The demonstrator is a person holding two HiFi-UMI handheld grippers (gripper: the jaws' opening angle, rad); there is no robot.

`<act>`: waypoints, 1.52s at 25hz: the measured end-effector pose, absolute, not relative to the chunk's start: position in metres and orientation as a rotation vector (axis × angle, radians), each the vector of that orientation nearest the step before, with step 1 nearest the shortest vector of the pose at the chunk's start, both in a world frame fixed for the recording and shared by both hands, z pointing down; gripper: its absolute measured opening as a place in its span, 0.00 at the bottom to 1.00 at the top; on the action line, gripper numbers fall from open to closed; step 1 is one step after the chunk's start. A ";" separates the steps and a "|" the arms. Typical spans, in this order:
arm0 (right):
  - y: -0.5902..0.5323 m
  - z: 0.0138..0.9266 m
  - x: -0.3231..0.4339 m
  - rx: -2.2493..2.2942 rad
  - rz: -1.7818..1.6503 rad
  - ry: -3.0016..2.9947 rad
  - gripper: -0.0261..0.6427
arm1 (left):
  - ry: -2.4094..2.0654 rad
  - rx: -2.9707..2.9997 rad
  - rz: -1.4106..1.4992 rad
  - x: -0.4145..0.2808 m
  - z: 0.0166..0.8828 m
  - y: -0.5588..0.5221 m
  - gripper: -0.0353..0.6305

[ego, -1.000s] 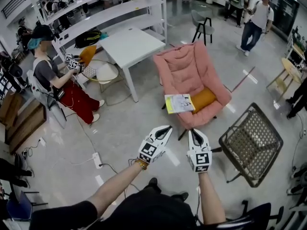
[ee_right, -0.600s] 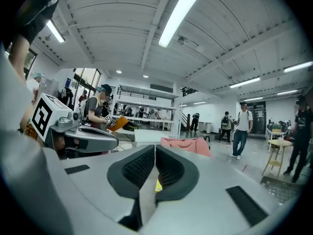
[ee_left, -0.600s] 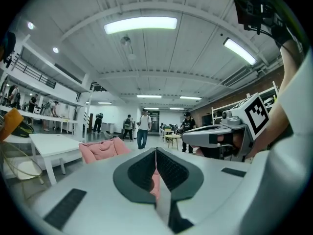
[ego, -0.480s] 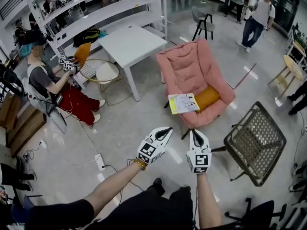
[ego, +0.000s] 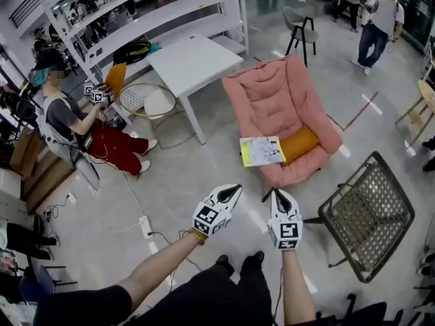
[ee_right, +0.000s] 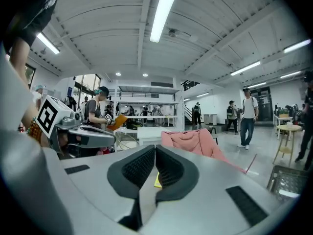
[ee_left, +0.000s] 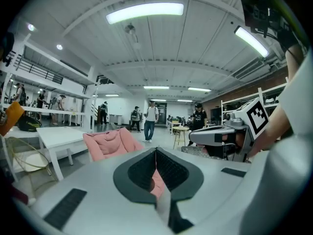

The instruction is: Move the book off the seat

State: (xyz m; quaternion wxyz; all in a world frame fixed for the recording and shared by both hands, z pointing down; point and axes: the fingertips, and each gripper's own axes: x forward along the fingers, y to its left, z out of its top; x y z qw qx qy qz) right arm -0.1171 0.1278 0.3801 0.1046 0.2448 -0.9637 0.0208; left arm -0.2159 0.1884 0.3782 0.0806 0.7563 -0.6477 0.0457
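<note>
Left gripper [ego: 235,189], right gripper [ego: 277,195] closed, empty. Book [ego: 262,151] lay ahead of both, well apart, at front edge of pink chair [ego: 272,100] seat. Probably light, thin, floppy; pinch nearest edge.

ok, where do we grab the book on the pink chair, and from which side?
Probably the edge of the book away from the orange cushion. The book lies flat at the seat front of the pink chair, and that edge seems to overhang, leaving room for a jaw underneath. Come from the chair's open front; cushion and backrest block the other sides.
</note>
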 end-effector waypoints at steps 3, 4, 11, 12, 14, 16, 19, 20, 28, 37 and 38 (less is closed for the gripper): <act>0.107 0.384 -0.113 0.658 0.075 -2.864 0.06 | -1.963 2.202 0.149 -0.212 0.391 0.175 0.07; 0.101 0.389 -0.112 0.637 0.075 -2.861 0.06 | -1.969 2.183 0.151 -0.211 0.395 0.171 0.07; 0.061 0.427 -0.120 0.517 0.120 -2.854 0.06 | -1.987 2.041 0.117 -0.236 0.433 0.145 0.07; 0.055 0.434 -0.122 0.510 0.124 -2.848 0.06 | -1.985 2.028 0.113 -0.241 0.440 0.141 0.07; 0.041 0.444 -0.127 0.513 0.136 -2.836 0.06 | -1.977 2.004 0.105 -0.254 0.456 0.131 0.07; 0.024 0.457 -0.134 0.521 0.157 -2.817 0.06 | -1.962 1.991 0.115 -0.267 0.473 0.118 0.07; -0.001 0.489 -0.148 0.514 0.179 -2.790 0.06 | -1.933 1.978 0.142 -0.289 0.502 0.095 0.07; -0.008 0.499 -0.154 0.512 0.189 -2.783 0.06 | -1.924 1.970 0.147 -0.298 0.512 0.087 0.07; -0.073 0.562 -0.203 0.558 0.284 -2.725 0.06 | -1.835 1.905 0.180 -0.354 0.579 0.021 0.07; -0.127 0.617 -0.232 0.672 0.435 -2.656 0.06 | -1.765 1.836 0.168 -0.405 0.646 -0.031 0.07; -0.131 0.624 -0.233 0.677 0.449 -2.645 0.06 | -1.758 1.822 0.159 -0.411 0.653 -0.035 0.07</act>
